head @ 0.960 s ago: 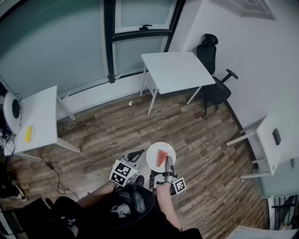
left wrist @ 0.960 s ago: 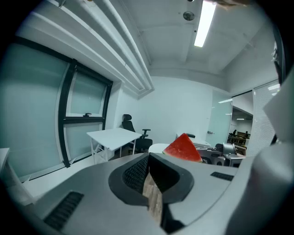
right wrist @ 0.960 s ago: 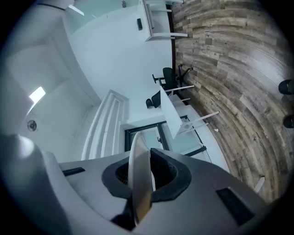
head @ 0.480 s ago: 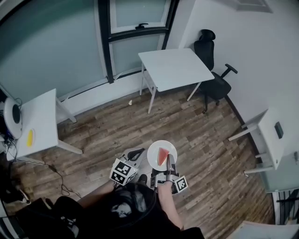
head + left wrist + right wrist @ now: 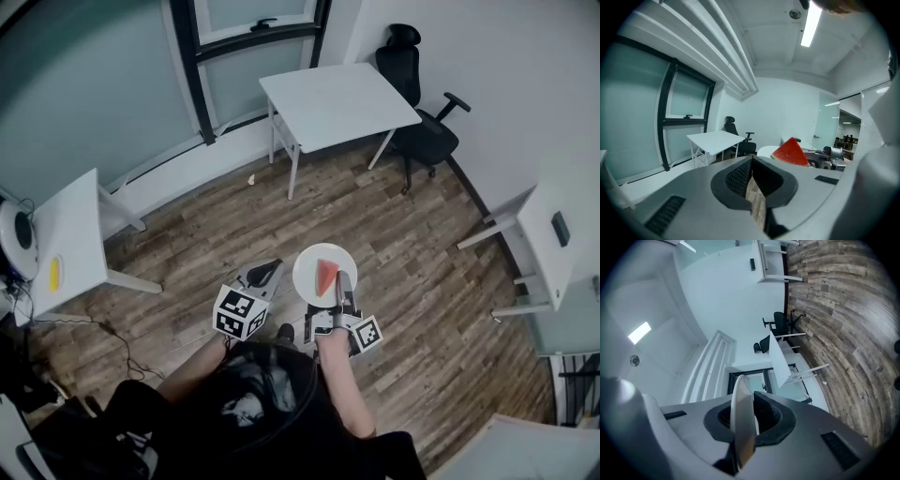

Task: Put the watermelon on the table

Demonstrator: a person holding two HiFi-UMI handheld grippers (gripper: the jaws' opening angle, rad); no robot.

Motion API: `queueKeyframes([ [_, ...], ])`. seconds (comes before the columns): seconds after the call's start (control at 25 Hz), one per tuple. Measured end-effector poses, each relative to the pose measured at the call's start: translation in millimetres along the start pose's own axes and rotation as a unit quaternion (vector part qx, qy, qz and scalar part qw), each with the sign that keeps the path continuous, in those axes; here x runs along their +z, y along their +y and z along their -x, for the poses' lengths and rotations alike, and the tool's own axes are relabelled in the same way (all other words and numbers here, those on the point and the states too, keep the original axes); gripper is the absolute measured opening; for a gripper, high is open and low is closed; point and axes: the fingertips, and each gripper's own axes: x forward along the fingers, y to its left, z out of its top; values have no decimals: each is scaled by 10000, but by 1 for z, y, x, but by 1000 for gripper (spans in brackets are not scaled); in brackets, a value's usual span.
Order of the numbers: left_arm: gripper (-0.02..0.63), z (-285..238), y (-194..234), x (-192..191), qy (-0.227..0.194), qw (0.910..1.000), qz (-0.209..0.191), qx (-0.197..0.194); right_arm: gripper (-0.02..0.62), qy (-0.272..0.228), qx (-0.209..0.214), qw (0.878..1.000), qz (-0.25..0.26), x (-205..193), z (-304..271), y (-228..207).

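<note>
The right tool (image 5: 341, 279) is clamped on the near rim of a white plate (image 5: 309, 265). In the right gripper view the plate (image 5: 742, 420) stands edge-on between the pads of that tool (image 5: 750, 422), which press on it from both sides. A red watermelon slice (image 5: 325, 277) lies on the plate, carried in the air above the floor and well apart from every desk. The left tool (image 5: 270, 271) hovers just beside the plate on its left. Its jaws are closed together with nothing in them, and the left gripper view shows only floor past the tips of this tool (image 5: 752, 182), with the slice (image 5: 791, 152) off to the right.

Below is a wood-plank floor (image 5: 422, 281) in a white-walled room. A glass wall with a dark frame (image 5: 187, 66) runs along the far side.

A square white desk (image 5: 337, 94) stands ahead by the glass, its top bare. A black office chair (image 5: 422, 131) sits at its right corner. A second white desk (image 5: 75, 234) stands at the left, bearing a round white device (image 5: 17, 239) and a small yellow thing (image 5: 54, 272). A third desk (image 5: 544, 262) at the right carries a small dark object (image 5: 560, 228). Cables (image 5: 103, 333) trail over the floor near the left desk, and a small pale scrap (image 5: 250, 179) lies by the glass wall. The floor between the person and the far desk is open.
</note>
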Motion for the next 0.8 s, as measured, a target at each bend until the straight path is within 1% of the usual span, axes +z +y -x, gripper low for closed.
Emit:
queueKeyframes([
  [0.16, 6, -19, -9, 3, -16, 9999, -22, 110, 32, 208, -23, 9989, 414, 12, -22, 12],
  [0.24, 6, -27, -10, 3, 17, 9998, -24, 195, 31, 297, -91, 9984, 468, 17, -31, 11],
  [0.36, 6, -38, -4, 5, 54, 9995, 79, 294, 32, 449, -248, 9970, 571, 20, -47, 5],
  [0.52, 6, -65, 16, 9, 136, 9990, 202, 365, 31, 612, -491, 9948, 647, 21, -76, -9],
  [0.64, 6, -93, 38, 17, 143, 9989, 336, 293, 32, 637, -552, 9940, 700, 24, -108, -17],
  [0.8, 6, -136, 73, 41, 122, 9990, 358, 224, 32, 603, -660, 9937, 681, 31, -157, -20],
])
